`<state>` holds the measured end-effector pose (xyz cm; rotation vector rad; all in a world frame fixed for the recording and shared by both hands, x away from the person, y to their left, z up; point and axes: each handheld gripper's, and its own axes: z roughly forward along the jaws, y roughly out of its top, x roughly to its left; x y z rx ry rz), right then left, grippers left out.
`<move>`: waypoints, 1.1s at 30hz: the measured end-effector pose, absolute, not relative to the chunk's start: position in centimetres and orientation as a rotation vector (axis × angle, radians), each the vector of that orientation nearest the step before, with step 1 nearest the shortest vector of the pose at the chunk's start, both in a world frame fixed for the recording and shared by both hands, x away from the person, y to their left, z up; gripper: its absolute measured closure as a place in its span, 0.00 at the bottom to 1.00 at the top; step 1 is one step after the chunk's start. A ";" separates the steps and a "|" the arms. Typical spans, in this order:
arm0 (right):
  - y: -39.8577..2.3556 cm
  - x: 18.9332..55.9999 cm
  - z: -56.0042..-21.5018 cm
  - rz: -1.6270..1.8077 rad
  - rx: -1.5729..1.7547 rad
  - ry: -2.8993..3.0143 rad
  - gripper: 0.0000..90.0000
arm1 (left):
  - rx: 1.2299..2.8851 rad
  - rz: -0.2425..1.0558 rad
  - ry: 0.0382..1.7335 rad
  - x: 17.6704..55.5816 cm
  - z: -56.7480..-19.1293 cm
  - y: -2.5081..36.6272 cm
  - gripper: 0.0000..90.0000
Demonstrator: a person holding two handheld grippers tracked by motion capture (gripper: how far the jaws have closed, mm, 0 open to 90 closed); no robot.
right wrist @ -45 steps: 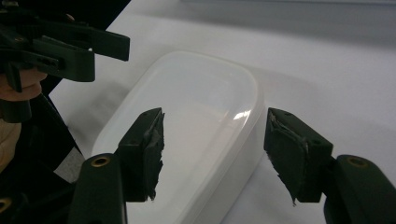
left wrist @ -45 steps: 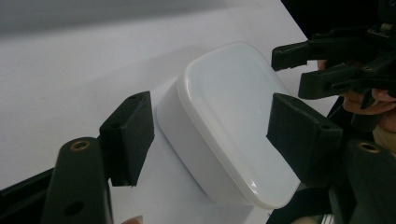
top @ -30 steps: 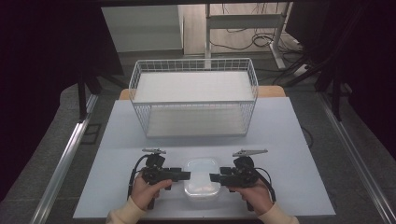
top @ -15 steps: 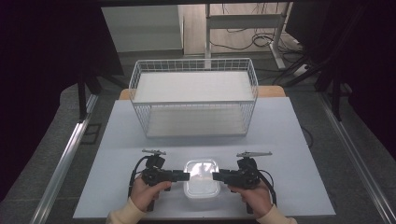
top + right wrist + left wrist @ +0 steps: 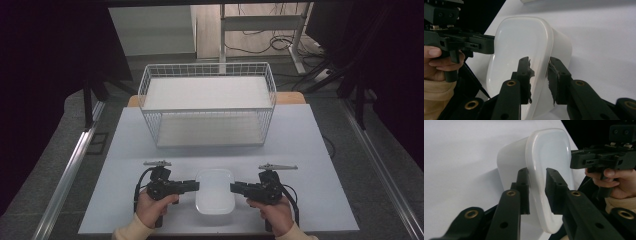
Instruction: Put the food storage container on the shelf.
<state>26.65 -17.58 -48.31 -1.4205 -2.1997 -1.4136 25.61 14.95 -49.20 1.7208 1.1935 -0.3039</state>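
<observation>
Container (image 5: 214, 191), one white lidded tub, sits on the table (image 5: 310, 150) between two grippers. Left gripper (image 5: 196, 185) and right gripper (image 5: 234, 188) have just been closing, each straddling a side rim; pads look about touching, hard to say if they're really pinching yet. Grab nearly done, lifting left. One wire basket (image 5: 207, 107) waits beyond.

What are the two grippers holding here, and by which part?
Both jaws have just been closing on the white tub: left gripper around its left rim, right gripper around its right rim.
</observation>
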 end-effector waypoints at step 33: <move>-17.8 26.3 -45.8 -1.549 -1.379 -2.299 0.88 | 1.740 -0.166 1.071 25.6 -46.4 14.9 0.89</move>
